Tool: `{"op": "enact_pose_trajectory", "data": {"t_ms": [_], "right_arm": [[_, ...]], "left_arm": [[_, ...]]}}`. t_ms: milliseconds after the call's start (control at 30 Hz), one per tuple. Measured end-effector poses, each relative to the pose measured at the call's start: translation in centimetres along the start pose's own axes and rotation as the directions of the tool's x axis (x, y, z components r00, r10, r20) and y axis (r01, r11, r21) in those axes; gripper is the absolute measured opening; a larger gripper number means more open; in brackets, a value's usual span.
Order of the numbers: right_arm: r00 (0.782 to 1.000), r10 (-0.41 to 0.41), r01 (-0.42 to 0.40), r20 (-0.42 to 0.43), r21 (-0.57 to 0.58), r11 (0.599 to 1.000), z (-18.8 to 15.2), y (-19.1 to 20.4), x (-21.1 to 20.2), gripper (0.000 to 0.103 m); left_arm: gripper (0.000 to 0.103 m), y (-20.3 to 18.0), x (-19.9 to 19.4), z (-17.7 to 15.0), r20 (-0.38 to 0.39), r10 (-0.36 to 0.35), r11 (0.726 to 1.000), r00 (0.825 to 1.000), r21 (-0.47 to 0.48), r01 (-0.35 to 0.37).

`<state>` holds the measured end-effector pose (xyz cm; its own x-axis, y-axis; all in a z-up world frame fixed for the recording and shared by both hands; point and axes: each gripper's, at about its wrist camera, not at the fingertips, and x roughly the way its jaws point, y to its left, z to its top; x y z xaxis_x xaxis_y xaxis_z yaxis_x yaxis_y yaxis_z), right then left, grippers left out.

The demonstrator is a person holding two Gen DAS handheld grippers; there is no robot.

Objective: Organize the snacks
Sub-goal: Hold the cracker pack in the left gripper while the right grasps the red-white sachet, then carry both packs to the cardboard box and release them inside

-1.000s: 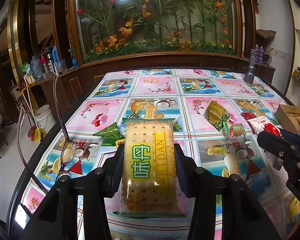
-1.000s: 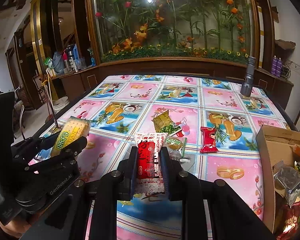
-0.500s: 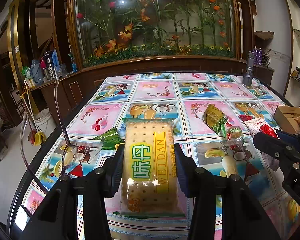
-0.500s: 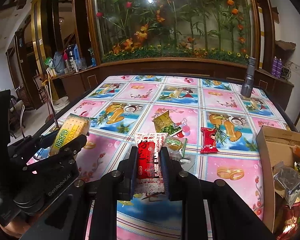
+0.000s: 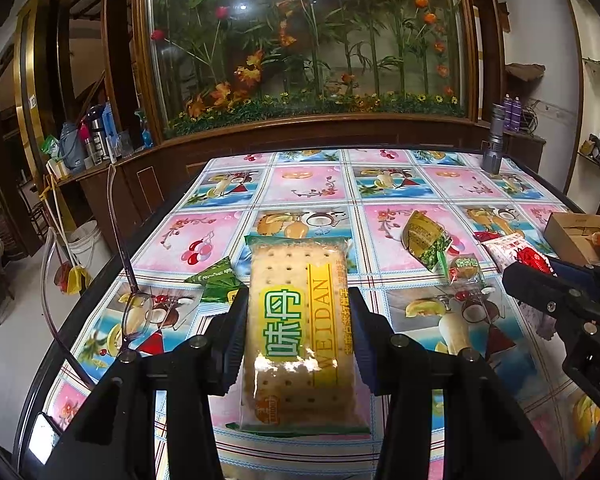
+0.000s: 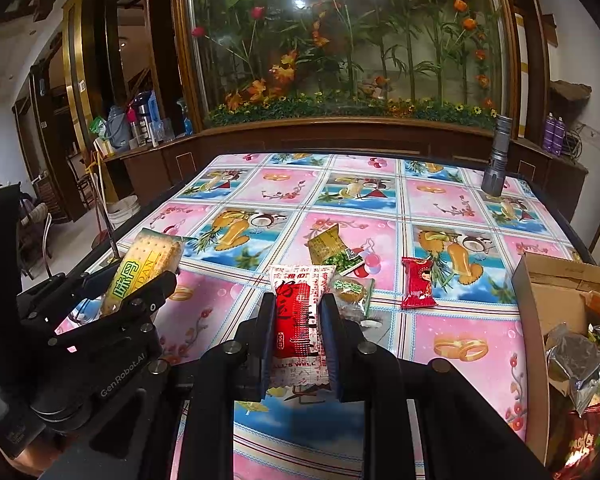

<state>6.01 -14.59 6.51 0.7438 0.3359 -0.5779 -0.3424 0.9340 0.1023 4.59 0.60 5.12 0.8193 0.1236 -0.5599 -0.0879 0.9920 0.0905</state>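
Note:
My left gripper (image 5: 298, 296) is shut on a long cracker packet (image 5: 300, 320) with yellow and green print, held above the tablecloth. In the right wrist view that same cracker packet (image 6: 144, 264) shows at the left, in the left gripper (image 6: 140, 280). A red-and-white snack packet (image 6: 296, 312) sits pinched between the jaws of my right gripper (image 6: 298, 302), which is shut on it. A cardboard box (image 6: 556, 304) at the right edge holds several packets.
Loose on the tablecloth lie a green-yellow packet (image 6: 332, 248), a small wrapped cake (image 6: 352, 288), a red packet (image 6: 418, 282) and a green triangular packet (image 5: 216, 280). Eyeglasses (image 5: 136, 316) rest near the left edge. A flashlight (image 6: 498, 156) stands at the far right.

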Motion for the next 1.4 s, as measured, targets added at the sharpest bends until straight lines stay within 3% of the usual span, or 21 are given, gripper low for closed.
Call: {"op": "enact_pose_trajectory", "data": {"t_ms": [833,1067,1233,1400], "right_arm": [[1.000,-0.006,0.006,0.004,0.004,1.000,0.2,-0.1,-0.2,0.023],[1.000,-0.019,0.019,0.019,0.025,1.000,0.2,-0.5,-0.6,0.023],[0.998,-0.053,0.047,0.047,0.111,0.993,1.0,-3.0,-2.0,0.023],[0.981,-0.132,0.095,0.142,0.243,0.965,1.7,-8.2,-6.4,0.023]], "left_arm": [[0.046,-0.1,-0.2,0.4,0.012,-0.005,1.000,1.000,-0.006,0.005],[0.046,-0.5,-0.7,1.0,0.022,-0.043,0.999,0.999,-0.005,0.043],[0.045,-1.0,-1.2,1.3,0.041,-0.103,0.995,0.994,-0.003,0.104],[0.046,-2.0,-1.8,1.0,0.036,-0.164,0.986,0.986,-0.005,0.165]]}}
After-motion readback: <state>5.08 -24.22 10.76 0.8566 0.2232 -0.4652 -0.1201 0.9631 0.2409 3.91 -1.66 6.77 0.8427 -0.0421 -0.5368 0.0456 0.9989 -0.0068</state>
